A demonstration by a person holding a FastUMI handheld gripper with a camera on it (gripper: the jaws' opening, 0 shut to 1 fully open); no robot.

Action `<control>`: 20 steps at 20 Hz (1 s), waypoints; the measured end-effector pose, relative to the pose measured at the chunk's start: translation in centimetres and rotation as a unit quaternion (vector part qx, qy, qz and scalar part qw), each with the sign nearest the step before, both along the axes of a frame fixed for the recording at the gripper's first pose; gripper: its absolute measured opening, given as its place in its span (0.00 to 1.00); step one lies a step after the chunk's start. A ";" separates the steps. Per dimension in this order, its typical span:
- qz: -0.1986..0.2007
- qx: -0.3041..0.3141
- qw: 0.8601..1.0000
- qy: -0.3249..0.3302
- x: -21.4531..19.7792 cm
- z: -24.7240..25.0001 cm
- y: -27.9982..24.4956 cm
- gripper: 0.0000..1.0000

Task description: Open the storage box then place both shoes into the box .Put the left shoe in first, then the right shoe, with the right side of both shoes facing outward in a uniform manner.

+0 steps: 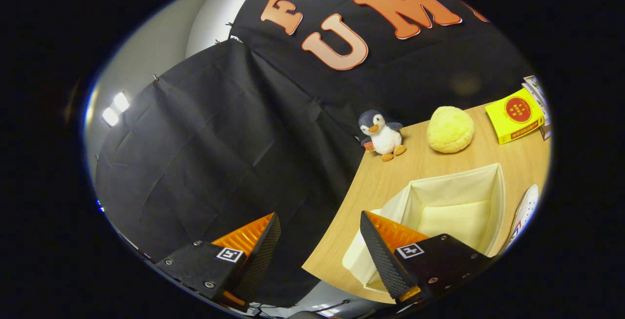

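1. The gripper (320,241) is held tilted, its fingers spread wide with nothing between them; black booth cloth and the bench (390,182) edge fill the gap.
2. The storage box (495,197), a cream fabric bin, stands on the bench directly beyond the right finger. Its top is open and the visible interior holds nothing. The right finger covers the box's near corner.
3. One white shoe (525,211) lies on the bench just beside the box's far-right wall. It is cut off at the view's limit; which shoe of the pair cannot be told.
4. The bench's left edge runs close beside the box; beyond that edge hangs the black cloth wall.
5. Beyond the box, bare bench surface separates it from a plush penguin (382,135) and a round yellow plush (450,129).
6. Farther from the box, a yellow book (515,115) lies beside a partly cut-off stack of books (537,92).
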State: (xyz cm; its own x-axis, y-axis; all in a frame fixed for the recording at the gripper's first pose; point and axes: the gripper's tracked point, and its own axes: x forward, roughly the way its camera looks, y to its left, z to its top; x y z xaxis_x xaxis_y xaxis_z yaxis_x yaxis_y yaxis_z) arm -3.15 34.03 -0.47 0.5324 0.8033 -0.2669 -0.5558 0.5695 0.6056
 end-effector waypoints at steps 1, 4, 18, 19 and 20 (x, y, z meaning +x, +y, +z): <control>-0.013 -0.007 1.000 -0.003 0.5 -0.3 -1.1 0.98; -0.051 -0.032 0.998 -0.007 1.9 -1.6 -4.9 0.98; -0.205 -0.151 0.967 0.015 5.7 -9.2 -23.9 0.98; -0.212 -0.161 0.964 0.017 6.0 -10.1 -25.0 0.98; -0.218 -0.173 0.960 0.020 6.1 -10.9 -26.2 0.98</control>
State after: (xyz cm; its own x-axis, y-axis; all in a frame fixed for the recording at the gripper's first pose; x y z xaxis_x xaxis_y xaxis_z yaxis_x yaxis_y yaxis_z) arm 2.96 7.82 -11.37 0.7819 0.3654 -0.5050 -0.1982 0.9139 0.3543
